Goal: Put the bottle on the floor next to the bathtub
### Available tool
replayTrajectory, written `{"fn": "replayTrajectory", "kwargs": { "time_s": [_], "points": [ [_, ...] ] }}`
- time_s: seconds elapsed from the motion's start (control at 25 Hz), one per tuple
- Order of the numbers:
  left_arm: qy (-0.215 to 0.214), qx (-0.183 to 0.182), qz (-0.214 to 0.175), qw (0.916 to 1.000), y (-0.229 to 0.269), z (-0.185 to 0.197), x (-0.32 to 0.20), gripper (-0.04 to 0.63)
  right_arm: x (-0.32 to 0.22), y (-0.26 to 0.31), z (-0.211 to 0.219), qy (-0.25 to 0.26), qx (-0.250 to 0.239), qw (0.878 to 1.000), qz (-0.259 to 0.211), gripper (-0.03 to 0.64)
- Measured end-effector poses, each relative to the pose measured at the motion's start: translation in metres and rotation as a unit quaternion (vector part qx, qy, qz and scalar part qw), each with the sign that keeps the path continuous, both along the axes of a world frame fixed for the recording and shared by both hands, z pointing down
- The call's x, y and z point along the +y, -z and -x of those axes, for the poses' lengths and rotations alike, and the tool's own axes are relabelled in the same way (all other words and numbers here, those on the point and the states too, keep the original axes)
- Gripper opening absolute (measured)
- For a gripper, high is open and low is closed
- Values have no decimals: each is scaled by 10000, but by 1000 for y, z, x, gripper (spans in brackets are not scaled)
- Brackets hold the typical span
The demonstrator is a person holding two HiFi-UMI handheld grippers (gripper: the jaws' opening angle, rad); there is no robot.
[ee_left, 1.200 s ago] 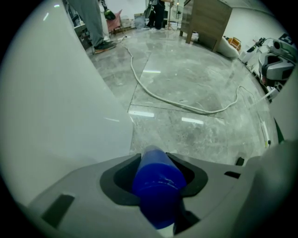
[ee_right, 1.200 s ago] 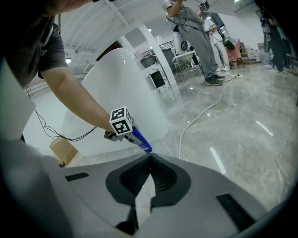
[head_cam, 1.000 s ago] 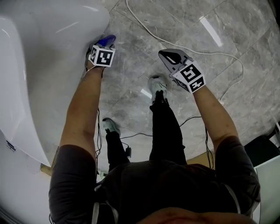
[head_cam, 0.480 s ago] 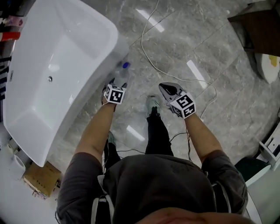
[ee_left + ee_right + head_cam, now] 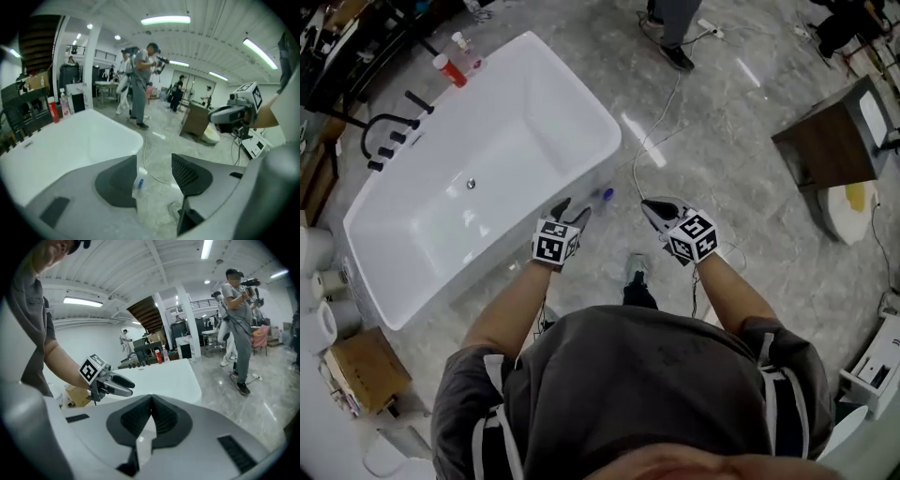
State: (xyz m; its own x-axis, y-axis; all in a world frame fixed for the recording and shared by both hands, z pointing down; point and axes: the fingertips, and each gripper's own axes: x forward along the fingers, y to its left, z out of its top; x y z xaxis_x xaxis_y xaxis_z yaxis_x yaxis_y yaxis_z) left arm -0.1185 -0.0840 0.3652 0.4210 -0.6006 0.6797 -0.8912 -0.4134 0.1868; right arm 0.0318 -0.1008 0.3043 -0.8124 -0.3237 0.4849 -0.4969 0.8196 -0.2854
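Head view: bottle (image 5: 602,197) on floor (image 5: 722,141) beside bathtub (image 5: 525,131)

Shows bottle just beside bathtub wall, ahead of and below left tool (image 5: 572,210). Finds left tool spread, jaws just narrowed slightly, pinching nothing. Finds right tool (image 5: 652,208) pressed together, empty.

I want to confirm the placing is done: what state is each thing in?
bathtub: empty, no water.
bottle: on the floor beside the bathtub, not gripped.
left claw: open, jaws just been closing, nothing between them.
right claw: shut, empty.
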Motion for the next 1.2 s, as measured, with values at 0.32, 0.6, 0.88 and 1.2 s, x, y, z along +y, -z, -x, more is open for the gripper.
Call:
{"fn": "replayTrajectory", "kwargs": {
  "time_s": [0.32,0.6,0.88,1.2],
  "points": [
    [384,628,-1535,9854,190,85,76,161,49,126,80,301,-278,9979,-496,-8],
    [837,814,-2248,9674,268,152,170,37,87,203,128,509,-706,9925,-853,-8],
    [1301,1252,-2617,9481,302,193,229,5,102,249,154,548,-881,9877,-1172,-8],
    [1284,1375,-2740,9431,308,196,229,5,112,246,171,628,-989,9869,-1106,-8]
  ]
}}
